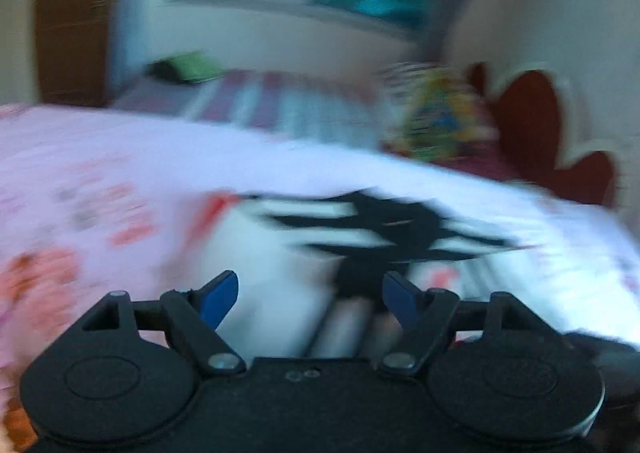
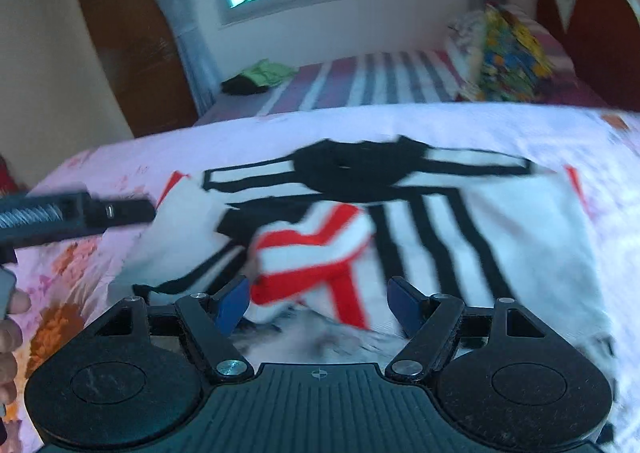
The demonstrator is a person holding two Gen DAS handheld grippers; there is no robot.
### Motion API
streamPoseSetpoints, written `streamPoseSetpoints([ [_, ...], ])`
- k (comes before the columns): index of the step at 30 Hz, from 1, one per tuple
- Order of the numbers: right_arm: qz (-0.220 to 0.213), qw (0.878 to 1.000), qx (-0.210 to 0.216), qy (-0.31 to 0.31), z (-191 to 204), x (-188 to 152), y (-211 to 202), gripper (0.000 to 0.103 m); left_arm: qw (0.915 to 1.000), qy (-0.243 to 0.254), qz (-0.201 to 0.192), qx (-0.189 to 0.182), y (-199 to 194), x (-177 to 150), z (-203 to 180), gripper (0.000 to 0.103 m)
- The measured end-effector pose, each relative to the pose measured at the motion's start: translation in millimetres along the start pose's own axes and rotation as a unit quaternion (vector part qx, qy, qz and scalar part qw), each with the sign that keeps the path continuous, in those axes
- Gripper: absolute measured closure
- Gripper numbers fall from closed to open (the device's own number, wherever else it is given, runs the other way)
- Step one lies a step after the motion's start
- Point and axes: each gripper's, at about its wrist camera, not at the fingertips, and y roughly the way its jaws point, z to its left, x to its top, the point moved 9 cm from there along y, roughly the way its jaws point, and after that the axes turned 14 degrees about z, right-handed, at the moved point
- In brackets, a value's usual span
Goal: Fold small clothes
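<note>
A small white shirt [image 2: 500, 237] with a black collar and black stripes lies spread on the pink floral sheet [image 2: 460, 125]. One red-striped sleeve [image 2: 320, 249] is folded over its body. My right gripper [image 2: 318, 306] hovers low over the shirt's near edge. It is open, its blue pads [image 2: 232, 307] wide apart, and the sleeve lies just beyond them. The left gripper's black body [image 2: 80, 213] reaches in by the shirt's left side. The left wrist view is blurred. There my left gripper [image 1: 310, 299] is open over the shirt [image 1: 280, 277], with nothing gripped.
Beyond the sheet lies a striped bed cover [image 2: 380, 81] with a green and black cloth [image 2: 260, 77] at its far corner. A colourful pillow [image 2: 508, 61] leans near the red headboard [image 2: 596, 29]. A wooden door [image 2: 128, 33] stands at the left. A hand [image 2: 10, 333] shows at the left edge.
</note>
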Motion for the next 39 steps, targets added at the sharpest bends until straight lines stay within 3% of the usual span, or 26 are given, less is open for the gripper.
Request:
streamPoseSetpoints([
  [3, 0.004, 1.000, -0.013, -0.017, 23, 8, 20, 0.028, 0.9988, -0.034, 0.022, 0.027, 18, -13, 32, 0.029],
  [5, 0.002, 0.998, -0.055, -0.041, 30, 13, 37, 0.028, 0.9982, -0.029, 0.039, 0.035, 29, -24, 40, 0.031],
  [6, 0.000, 0.995, -0.085, -0.052, 30, 14, 43, 0.045, 0.9980, -0.020, 0.045, 0.039, 32, -28, 42, 0.031],
  [7, 0.004, 0.995, -0.091, -0.051, 24, 16, 50, 0.092, 0.9977, -0.010, 0.054, 0.041, 35, -34, 42, 0.032],
  [9, 0.002, 0.998, -0.062, 0.002, 7, 19, 45, 0.090, 0.9964, 0.000, 0.071, 0.046, 44, -42, 41, 0.032],
  [12, -0.024, 0.997, -0.033, 0.067, -25, 24, 17, 0.090, 0.9972, -0.007, 0.065, 0.036, 43, -45, 43, 0.029],
  [14, -0.036, 0.993, -0.052, 0.097, -53, 22, 2, 0.090, 0.9976, -0.010, 0.063, 0.028, 39, -43, 40, 0.030],
  [16, -0.014, 0.988, -0.077, 0.132, -87, 14, 4, 0.090, 0.9975, -0.009, 0.063, 0.030, 41, -43, 40, 0.028],
  [18, 0.011, 0.984, -0.030, 0.176, -106, 5, 8, 0.090, 0.9976, -0.005, 0.062, 0.032, 45, -44, 40, 0.027],
  [20, 0.017, 0.983, -0.015, 0.180, -112, 4, 7, 0.089, 0.9978, -0.003, 0.060, 0.030, 43, -45, 39, 0.026],
  [21, 0.017, 0.983, -0.007, 0.181, -114, 4, 7, 0.083, 0.9978, -0.005, 0.061, 0.027, 43, -45, 40, 0.026],
  [22, 0.016, 0.982, 0.007, 0.188, -116, 4, 7, 0.059, 0.9977, -0.007, 0.063, 0.025, 43, -44, 41, 0.026],
  [24, 0.013, 0.978, 0.031, 0.205, -117, 2, 6, 0.024, 0.9976, -0.010, 0.065, 0.024, 43, -43, 42, 0.026],
  [25, 0.006, 0.977, 0.037, 0.208, -116, 3, 3, 0.022, 0.9976, -0.013, 0.065, 0.021, 42, -41, 42, 0.027],
  [29, 0.005, 0.973, 0.068, 0.222, -112, 6, -8, 0.022, 0.9983, -0.017, 0.054, 0.016, 34, -33, 44, 0.027],
  [32, 0.021, 0.975, 0.027, 0.218, -112, 5, 5, 0.024, 0.9984, -0.013, 0.051, 0.018, 35, -24, 44, 0.028],
  [33, 0.019, 0.974, 0.018, 0.223, -114, 5, 6, 0.040, 0.9985, -0.013, 0.049, 0.021, 35, -21, 44, 0.029],
  [34, 0.019, 0.971, 0.026, 0.237, -117, 5, 7, 0.050, 0.9986, -0.015, 0.045, 0.023, 35, -17, 45, 0.029],
  [37, 0.020, 0.949, 0.065, 0.309, -130, 5, 4, 0.049, 0.9989, -0.020, 0.035, 0.025, 32, -11, 46, 0.028],
  [39, 0.040, 0.949, 0.062, 0.306, -130, 9, 9, 0.049, 0.9988, -0.018, 0.039, 0.024, 35, -12, 43, 0.028],
])
